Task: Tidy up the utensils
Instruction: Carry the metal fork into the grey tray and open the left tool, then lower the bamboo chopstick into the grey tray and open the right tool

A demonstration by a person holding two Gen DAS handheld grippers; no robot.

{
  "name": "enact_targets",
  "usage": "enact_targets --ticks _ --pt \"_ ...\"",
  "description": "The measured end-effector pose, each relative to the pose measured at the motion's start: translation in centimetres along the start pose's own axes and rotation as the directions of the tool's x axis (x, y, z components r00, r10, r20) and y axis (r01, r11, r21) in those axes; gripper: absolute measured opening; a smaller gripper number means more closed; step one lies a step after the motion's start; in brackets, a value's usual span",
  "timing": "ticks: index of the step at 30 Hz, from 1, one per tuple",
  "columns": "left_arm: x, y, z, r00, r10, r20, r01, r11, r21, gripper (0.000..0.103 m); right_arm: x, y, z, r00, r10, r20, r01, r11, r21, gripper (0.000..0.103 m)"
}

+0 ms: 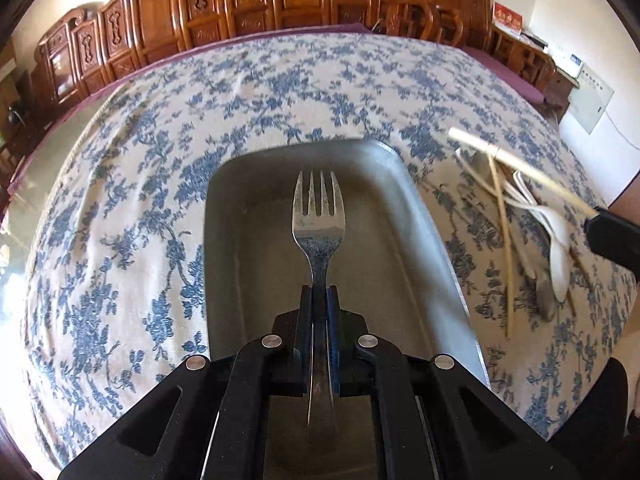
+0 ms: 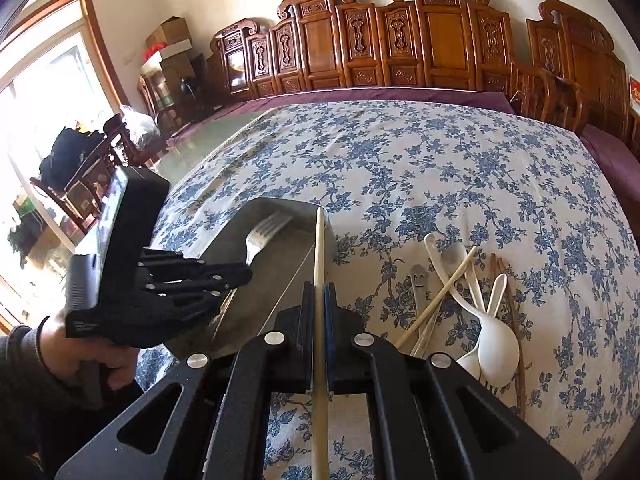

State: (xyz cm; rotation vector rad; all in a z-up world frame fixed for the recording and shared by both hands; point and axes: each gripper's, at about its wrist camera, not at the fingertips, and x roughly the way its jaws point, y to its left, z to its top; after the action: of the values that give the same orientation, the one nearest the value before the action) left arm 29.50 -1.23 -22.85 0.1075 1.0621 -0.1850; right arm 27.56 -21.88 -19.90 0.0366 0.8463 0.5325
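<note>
My left gripper [image 1: 319, 292] is shut on a metal fork [image 1: 318, 216] and holds it over the grey metal tray [image 1: 416, 216], tines pointing away. In the right wrist view the left gripper [image 2: 240, 274] holds the fork [image 2: 260, 234] over the tray [image 2: 240, 300]. My right gripper [image 2: 319, 290] is shut on a pale wooden chopstick [image 2: 319, 248], whose tip is above the tray's right rim. That chopstick [image 1: 520, 170] shows raised at the right of the left wrist view. A pile of white spoons [image 2: 494, 332], chopsticks and a smiley-handled utensil [image 2: 418, 280] lies to the right of the tray.
The table carries a blue floral cloth [image 2: 440, 168] over a purple cover. Carved wooden chairs [image 2: 400, 48] line the far edge. Boxes and chairs stand at the left by a window [image 2: 44, 92]. The pile also shows in the left wrist view [image 1: 532, 224].
</note>
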Motion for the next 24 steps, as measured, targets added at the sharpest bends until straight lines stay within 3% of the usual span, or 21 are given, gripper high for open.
enact_targets --ticks 8,15,24 --pt "1.4 -0.4 -0.1 0.999 0.004 -0.048 -0.003 1.000 0.016 0.006 1.2 -0.1 0.1 1.000 -0.007 -0.019 0.007 1.000 0.006 0.006" --pt "-0.9 0.9 0.3 0.998 -0.054 0.024 0.055 0.998 -0.040 0.006 1.8 1.2 0.5 1.000 -0.005 -0.018 0.006 1.000 0.021 0.006" --pt "-6.0 4.3 0.7 0.987 -0.008 0.161 0.020 0.997 -0.072 0.006 4.8 5.3 1.5 0.999 0.009 -0.049 -0.008 1.000 0.025 0.006"
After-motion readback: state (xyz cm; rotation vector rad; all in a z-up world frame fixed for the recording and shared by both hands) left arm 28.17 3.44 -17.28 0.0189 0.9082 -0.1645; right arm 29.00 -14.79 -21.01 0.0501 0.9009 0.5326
